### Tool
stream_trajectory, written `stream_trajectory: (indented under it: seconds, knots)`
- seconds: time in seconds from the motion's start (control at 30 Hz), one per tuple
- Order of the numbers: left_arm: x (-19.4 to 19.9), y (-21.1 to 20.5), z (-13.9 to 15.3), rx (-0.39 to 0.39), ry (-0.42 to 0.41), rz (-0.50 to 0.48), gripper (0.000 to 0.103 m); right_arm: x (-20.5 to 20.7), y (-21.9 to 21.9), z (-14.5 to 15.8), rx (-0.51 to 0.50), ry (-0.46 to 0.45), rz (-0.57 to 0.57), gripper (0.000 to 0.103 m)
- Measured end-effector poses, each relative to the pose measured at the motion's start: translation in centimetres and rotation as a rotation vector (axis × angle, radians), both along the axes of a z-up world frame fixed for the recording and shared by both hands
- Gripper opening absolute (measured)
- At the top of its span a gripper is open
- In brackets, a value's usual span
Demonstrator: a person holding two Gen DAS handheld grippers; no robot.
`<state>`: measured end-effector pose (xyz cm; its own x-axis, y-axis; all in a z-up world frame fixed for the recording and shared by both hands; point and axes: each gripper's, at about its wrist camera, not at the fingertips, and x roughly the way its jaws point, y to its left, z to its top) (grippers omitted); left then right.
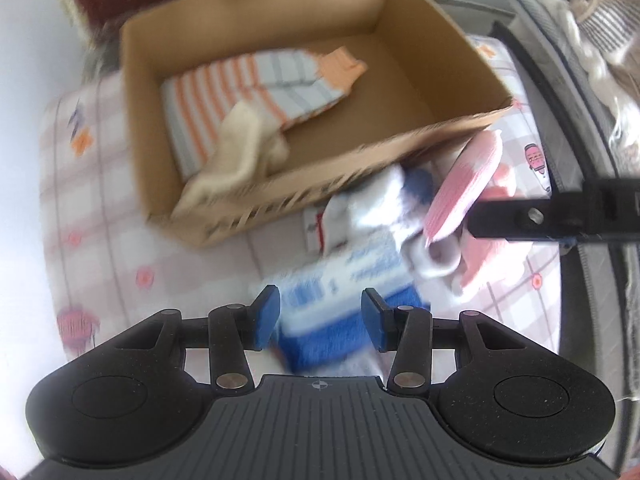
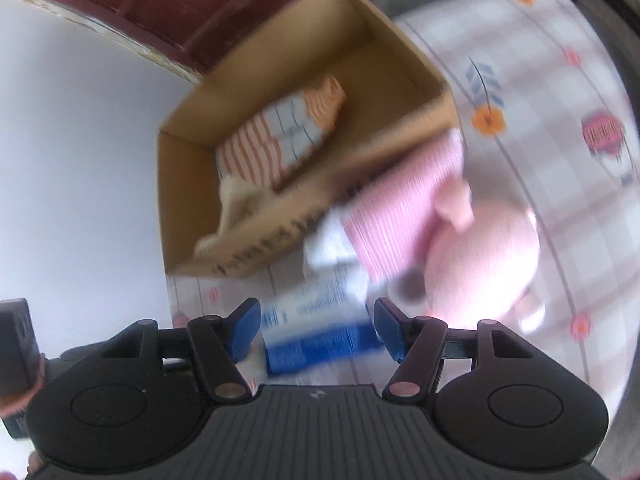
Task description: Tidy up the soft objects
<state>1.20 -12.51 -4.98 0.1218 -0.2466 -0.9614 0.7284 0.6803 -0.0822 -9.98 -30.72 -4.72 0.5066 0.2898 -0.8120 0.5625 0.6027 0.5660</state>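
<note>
An open cardboard box (image 1: 436, 80) (image 2: 180, 184) sits on the bed and holds orange-and-grey striped socks (image 1: 256, 88) (image 2: 276, 140) and a cream sock (image 1: 240, 148) (image 2: 236, 200). In front of it lies a pile: a blue-and-white sock (image 1: 340, 312) (image 2: 316, 328), a white sock (image 1: 360, 208) (image 2: 328, 240) and pink striped socks (image 1: 464, 188) (image 2: 404, 208). My left gripper (image 1: 320, 318) is open and empty just above the blue-and-white sock. My right gripper (image 2: 316, 330) is open and empty, its fingers on either side of the same sock. The views are blurred.
The bed has a pink checked sheet (image 1: 100, 216) (image 2: 540, 80) with small prints. A white wall (image 2: 80, 140) and dark red furniture (image 2: 200, 0) are behind the box. A mattress edge with more laundry (image 1: 592, 40) is to the right. The other gripper's black body (image 1: 560, 212) shows at right.
</note>
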Motion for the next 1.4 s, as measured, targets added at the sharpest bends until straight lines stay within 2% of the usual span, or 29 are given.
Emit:
stream_trajectory:
  seconds: [0.1,0.27,0.4,0.53,0.67,0.77,0.8,0.83,0.97,1.1,1.17,1.3,1.4]
  knots:
    - [-0.2,-2.1,-0.8,-0.009,-0.063,-0.053,0.044,1.3,-0.5,0.5,-0.048,-0.053,0.023,0.06]
    - [-1.0,-4.6,-2.5,-0.001,-0.137,-0.137,0.043,4.1,-0.7,-0.3,-0.13,-0.092,0.142,0.055]
    - [-1.3,-6.0,-3.8,0.006,-0.16,-0.179,0.037,6.0,-0.7,-2.3,-0.159,-0.063,0.209,0.052]
    - [-1.0,-6.7,-4.2,-0.016,-0.136,-0.173,0.034,7.0,-0.4,-3.0,-0.151,-0.067,0.251,0.051]
    - [-0.6,-7.0,-4.2,-0.021,-0.143,-0.17,0.034,6.6,-1.0,-2.4,-0.103,-0.09,0.233,0.047]
    - [-0.5,-7.3,-4.4,-0.012,-0.142,-0.171,0.032,6.7,-1.3,-2.5,-0.125,-0.086,0.224,0.035]
    - [-0.5,-7.4,-4.6,-0.01,-0.14,-0.17,0.03,6.8,-1.4,-2.8,-0.136,-0.07,0.225,0.029]
    - [-0.5,-7.5,-4.6,-0.007,-0.137,-0.169,0.029,6.9,-1.5,-3.2,-0.138,-0.05,0.221,0.028]
    - [-0.8,-8.1,-5.1,0.002,-0.13,-0.166,0.025,6.4,-2.3,-4.2,-0.175,0.027,0.16,0.028]
    - [-0.8,-8.6,-5.6,0.019,-0.123,-0.174,0.025,5.1,-3.4,-4.5,-0.07,-0.032,0.109,0.029]
    - [-0.6,-8.8,-5.9,0.026,-0.115,-0.168,0.021,5.3,-3.6,-4.7,-0.028,-0.049,0.11,0.031]
    - [-0.2,-9.0,-6.3,0.026,-0.091,-0.145,0.008,6.3,-3.7,-5.9,0.05,-0.032,0.108,0.031]
    - [-0.4,-9.1,-6.1,0.023,-0.098,-0.152,0.005,6.7,-3.7,-7.0,0.121,-0.026,0.079,0.031]
